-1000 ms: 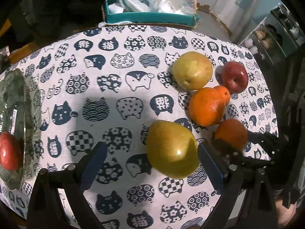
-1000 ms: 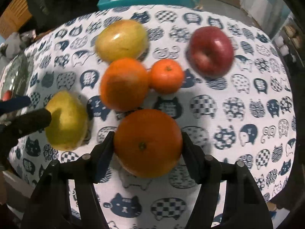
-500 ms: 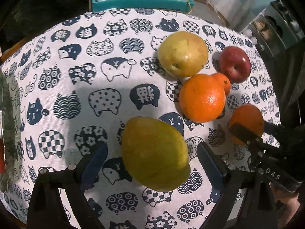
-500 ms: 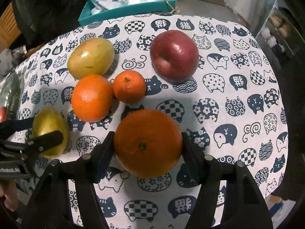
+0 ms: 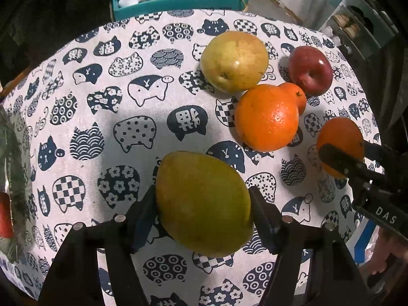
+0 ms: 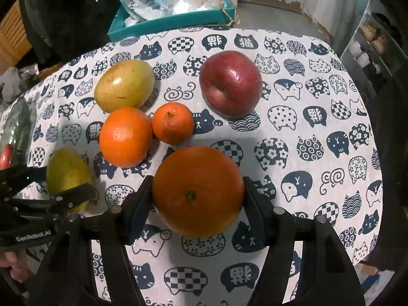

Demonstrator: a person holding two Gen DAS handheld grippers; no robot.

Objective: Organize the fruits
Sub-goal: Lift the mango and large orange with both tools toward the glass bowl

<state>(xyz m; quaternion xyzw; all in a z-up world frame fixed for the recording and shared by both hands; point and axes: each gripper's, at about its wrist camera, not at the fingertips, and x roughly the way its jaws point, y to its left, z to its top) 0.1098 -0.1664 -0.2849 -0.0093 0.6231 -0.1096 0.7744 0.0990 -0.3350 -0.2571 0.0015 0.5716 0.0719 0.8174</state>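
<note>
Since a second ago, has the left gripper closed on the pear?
Yes. The left gripper has just been closing; its pads now press the pear on both sides, pear unmoved on the cloth.

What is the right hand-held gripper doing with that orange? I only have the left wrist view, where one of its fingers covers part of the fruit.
Observer: The right hand-held gripper has a pad pressed on each side of the large orange.
Operator: And the small orange thing peeking out behind the middle orange?
Observer: It is a whole mandarin with a green stem stub, right up against the middle orange and apart from the red apple.
</note>
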